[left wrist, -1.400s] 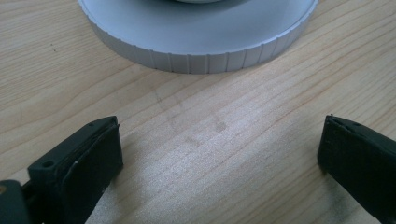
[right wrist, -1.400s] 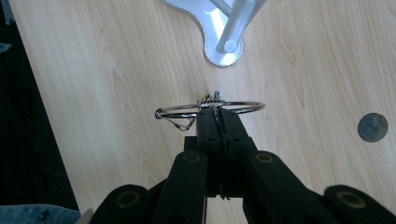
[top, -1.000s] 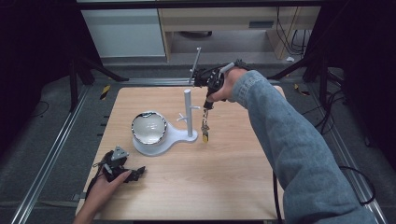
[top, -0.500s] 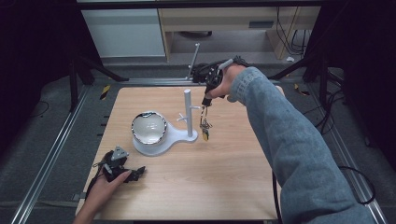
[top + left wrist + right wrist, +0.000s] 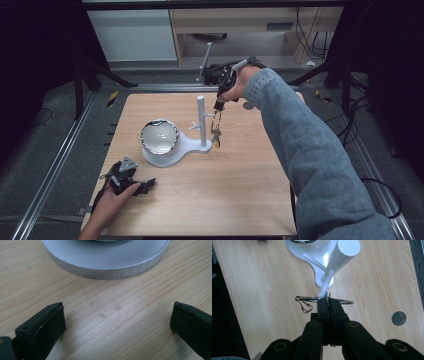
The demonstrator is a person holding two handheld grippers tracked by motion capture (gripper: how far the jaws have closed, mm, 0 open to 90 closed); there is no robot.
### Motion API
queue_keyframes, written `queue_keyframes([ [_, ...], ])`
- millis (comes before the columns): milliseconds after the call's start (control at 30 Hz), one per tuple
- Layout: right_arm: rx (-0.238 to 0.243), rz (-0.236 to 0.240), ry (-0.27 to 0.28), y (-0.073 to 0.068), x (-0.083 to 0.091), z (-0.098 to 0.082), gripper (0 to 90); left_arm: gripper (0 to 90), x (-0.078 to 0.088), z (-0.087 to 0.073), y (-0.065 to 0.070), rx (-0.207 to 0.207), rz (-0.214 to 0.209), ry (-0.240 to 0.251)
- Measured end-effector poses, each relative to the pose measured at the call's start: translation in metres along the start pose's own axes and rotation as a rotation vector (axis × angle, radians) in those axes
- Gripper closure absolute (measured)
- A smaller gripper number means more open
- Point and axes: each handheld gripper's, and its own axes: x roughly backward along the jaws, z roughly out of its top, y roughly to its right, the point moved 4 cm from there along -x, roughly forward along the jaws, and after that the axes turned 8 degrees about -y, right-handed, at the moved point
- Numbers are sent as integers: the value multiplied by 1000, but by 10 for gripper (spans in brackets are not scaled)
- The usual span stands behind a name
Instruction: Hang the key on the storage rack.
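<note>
My right tongs [image 5: 327, 305] are clamped on the key ring [image 5: 342, 301], which lies flat and crosswise to them at the tip of a peg [image 5: 325, 286] on the white stand [image 5: 201, 122]. The keys [image 5: 216, 136] hang straight down beside the post, above the bench [image 5: 240, 195]. My left tongs [image 5: 117, 325] rest wide apart on the bench, near the stand's round base [image 5: 107, 263].

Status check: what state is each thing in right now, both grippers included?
Right gripper: shut on the key ring.
Key ring: held level at the tip of a stand peg; keys hang below.
Stand: upright on the table.
Bowl: upright on the stand's base.
Left gripper: open, nothing between its jaws, low over the table.
</note>
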Motion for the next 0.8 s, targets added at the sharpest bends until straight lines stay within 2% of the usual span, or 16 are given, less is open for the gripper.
queue_keyframes([
  [800, -5, 11, 6, 7, -18, 13, 884, 0, 0, 0, 0, 0, -1, 0],
])
